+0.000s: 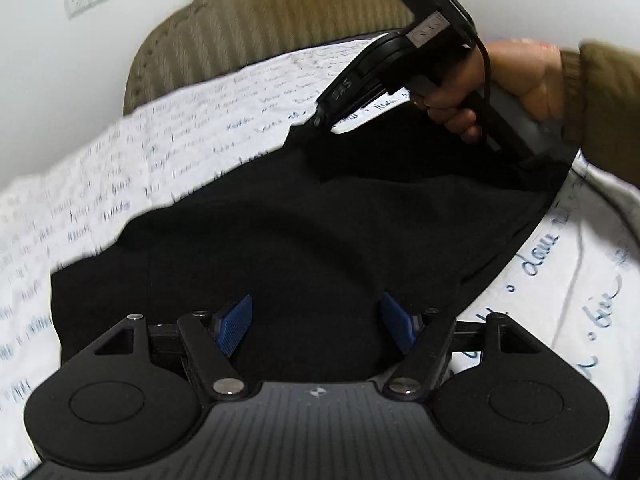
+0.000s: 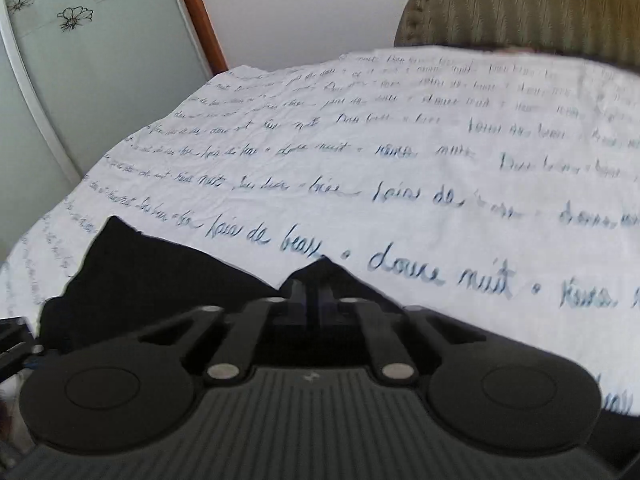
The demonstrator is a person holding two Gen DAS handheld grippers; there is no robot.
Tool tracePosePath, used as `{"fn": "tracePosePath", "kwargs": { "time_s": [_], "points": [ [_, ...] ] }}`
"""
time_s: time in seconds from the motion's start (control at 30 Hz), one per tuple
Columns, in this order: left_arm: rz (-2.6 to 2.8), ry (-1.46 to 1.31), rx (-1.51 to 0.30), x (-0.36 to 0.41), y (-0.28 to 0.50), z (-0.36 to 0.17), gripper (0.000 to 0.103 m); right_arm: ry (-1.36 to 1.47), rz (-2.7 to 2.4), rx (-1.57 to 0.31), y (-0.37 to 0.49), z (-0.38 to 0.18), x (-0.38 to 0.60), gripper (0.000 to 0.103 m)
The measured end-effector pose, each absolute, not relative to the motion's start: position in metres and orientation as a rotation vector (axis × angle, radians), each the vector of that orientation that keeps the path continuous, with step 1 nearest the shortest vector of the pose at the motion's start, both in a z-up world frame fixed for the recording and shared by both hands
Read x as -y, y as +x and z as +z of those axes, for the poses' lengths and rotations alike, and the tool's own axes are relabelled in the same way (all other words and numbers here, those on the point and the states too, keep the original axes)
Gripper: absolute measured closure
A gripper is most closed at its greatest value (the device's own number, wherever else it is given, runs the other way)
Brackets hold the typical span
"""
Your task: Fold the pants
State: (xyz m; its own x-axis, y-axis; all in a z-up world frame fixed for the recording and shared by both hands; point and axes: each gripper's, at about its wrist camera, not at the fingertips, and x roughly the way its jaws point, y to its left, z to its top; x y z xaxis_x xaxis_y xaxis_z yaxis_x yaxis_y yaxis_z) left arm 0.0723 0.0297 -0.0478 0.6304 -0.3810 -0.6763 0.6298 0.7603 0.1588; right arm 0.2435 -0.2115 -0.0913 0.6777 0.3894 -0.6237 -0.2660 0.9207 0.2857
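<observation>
Black pants (image 1: 320, 220) lie spread on a white bedsheet with blue handwriting (image 1: 120, 168). My left gripper (image 1: 316, 326) is open, its blue pads (image 1: 234, 324) apart just above the near part of the pants, holding nothing. My right gripper shows in the left wrist view (image 1: 324, 118) at the far edge of the pants, held by a hand. In the right wrist view my right gripper (image 2: 318, 286) is shut on a raised fold of the black pants (image 2: 140, 276), lifted off the sheet (image 2: 400, 152).
A striped olive headboard (image 1: 272, 24) stands behind the bed, also in the right wrist view (image 2: 532, 4). A white wall (image 1: 60, 80) is on the left. A floral glass wardrobe door (image 2: 80, 60) with a wooden frame stands beside the bed.
</observation>
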Motion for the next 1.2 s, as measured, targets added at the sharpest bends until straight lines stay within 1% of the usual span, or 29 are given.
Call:
{"fn": "tracePosePath", "kwargs": {
  "time_s": [0.03,0.07,0.1,0.13,0.17,0.2,0.27,0.3,0.37,0.43,0.53,0.63,0.77,0.9,0.93,1.0,1.03,1.07,1.2],
  "points": [
    [-0.597,0.393,-0.673,-0.031,0.071,-0.048,0.032,0.177,0.344,-0.72,0.242,-0.09,0.213,0.098],
    [-0.597,0.391,-0.673,-0.032,0.07,-0.047,0.032,0.168,0.299,-0.707,0.244,-0.09,0.216,0.102],
    [-0.593,0.396,-0.671,-0.031,0.069,-0.046,0.032,0.132,0.234,-0.691,0.246,-0.09,0.216,0.102],
    [-0.589,0.4,-0.664,-0.032,0.066,-0.044,0.032,0.083,0.159,-0.675,0.246,-0.088,0.215,0.096],
    [-0.587,0.398,-0.655,-0.034,0.067,-0.042,0.032,0.014,0.086,-0.65,0.239,-0.084,0.212,0.087],
    [-0.584,0.392,-0.641,-0.035,0.063,-0.04,0.032,-0.009,0.086,-0.626,0.229,-0.078,0.212,0.084],
    [-0.565,0.369,-0.619,-0.041,0.057,-0.037,0.032,-0.019,0.183,-0.535,0.192,-0.061,0.214,0.082],
    [-0.54,0.355,-0.614,-0.044,0.055,-0.036,0.032,-0.073,0.209,-0.492,0.169,-0.053,0.21,0.082],
    [-0.451,0.32,-0.616,-0.046,0.056,-0.035,0.028,-0.263,0.201,-0.413,0.119,-0.046,0.189,0.082],
    [-0.364,0.268,-0.609,-0.046,0.059,-0.034,0.028,-0.412,0.226,-0.375,0.074,-0.05,0.167,0.082],
    [-0.354,0.154,-0.581,-0.047,0.054,-0.026,0.028,-0.546,0.297,-0.377,0.023,-0.069,0.126,0.082],
    [-0.389,0.127,-0.564,-0.039,0.054,-0.019,0.018,-0.602,0.31,-0.403,-0.002,-0.091,0.096,0.082],
    [-0.365,0.22,-0.539,-0.027,0.044,-0.018,0.018,-0.697,0.298,-0.426,-0.008,-0.111,0.081,0.082],
    [-0.421,0.18,-0.579,-0.029,0.037,-0.02,0.018,-0.727,0.265,-0.455,0.005,-0.115,0.083,0.082],
    [-0.436,0.169,-0.595,-0.031,0.038,-0.021,0.018,-0.723,0.259,-0.462,0.007,-0.116,0.083,0.082],
    [-0.472,0.174,-0.618,-0.029,0.038,-0.021,0.018,-0.712,0.248,-0.475,0.011,-0.118,0.085,0.089],
    [-0.498,0.189,-0.61,-0.025,0.03,-0.021,0.018,-0.71,0.243,-0.48,0.013,-0.119,0.086,0.097],
    [-0.533,0.214,-0.598,-0.022,0.028,-0.022,0.018,-0.707,0.241,-0.481,0.014,-0.12,0.086,0.101],
    [-0.665,0.348,-0.559,-0.005,0.019,-0.031,0.018,-0.684,0.251,-0.467,0.012,-0.114,0.089,0.101]
  ]
}}
